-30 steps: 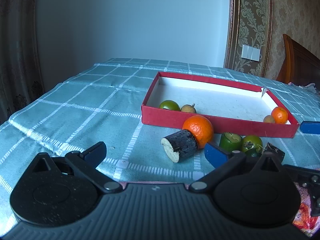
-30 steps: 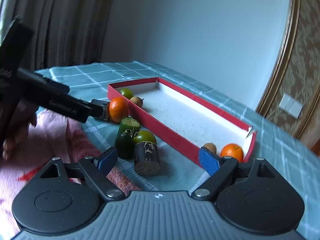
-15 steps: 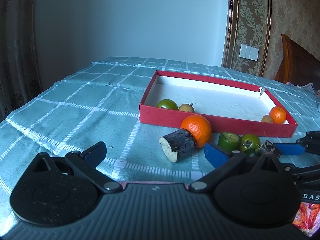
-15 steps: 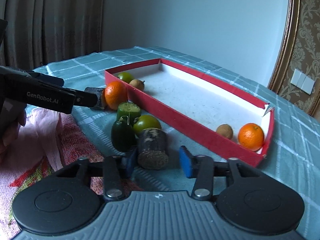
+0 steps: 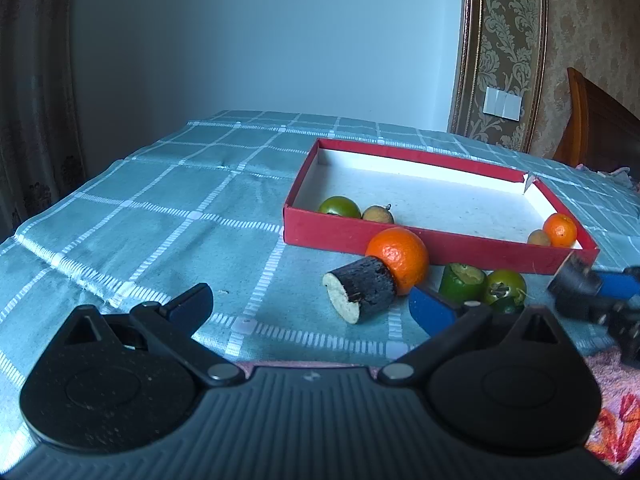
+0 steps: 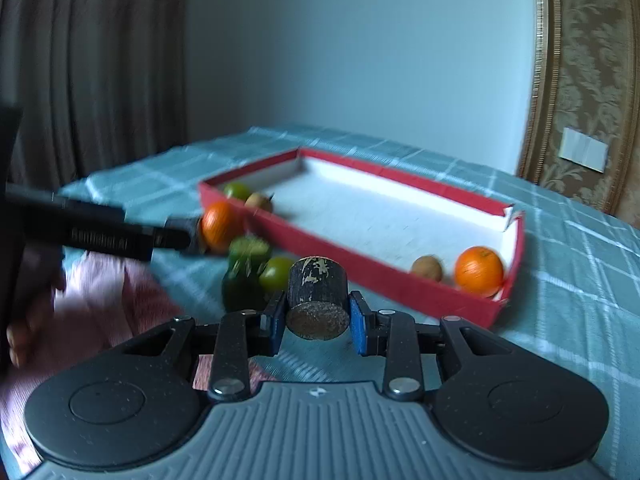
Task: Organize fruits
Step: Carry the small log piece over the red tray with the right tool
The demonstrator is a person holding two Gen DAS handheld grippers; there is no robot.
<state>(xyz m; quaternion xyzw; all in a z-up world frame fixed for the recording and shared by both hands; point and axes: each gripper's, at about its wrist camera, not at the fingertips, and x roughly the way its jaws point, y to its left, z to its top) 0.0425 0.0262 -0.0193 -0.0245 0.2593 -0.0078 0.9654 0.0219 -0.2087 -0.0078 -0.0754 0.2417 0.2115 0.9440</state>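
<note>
The right gripper (image 6: 317, 322) was closing, its pads already pinching a dark stub (image 6: 317, 294) — the left gripper (image 5: 316, 305) stood spread wide, empty, near the red tray (image 5: 436, 240).

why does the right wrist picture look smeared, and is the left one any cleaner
Right wrist view: motion blur streaks the red tray and the fruit beside it, though the right gripper, closing on the dark stub, stays fairly sharp. Left wrist view: mostly crisp, the orange is clear; only the right gripper's tip at the edge is blurred. Both bend straight lines, fisheye style.
</note>
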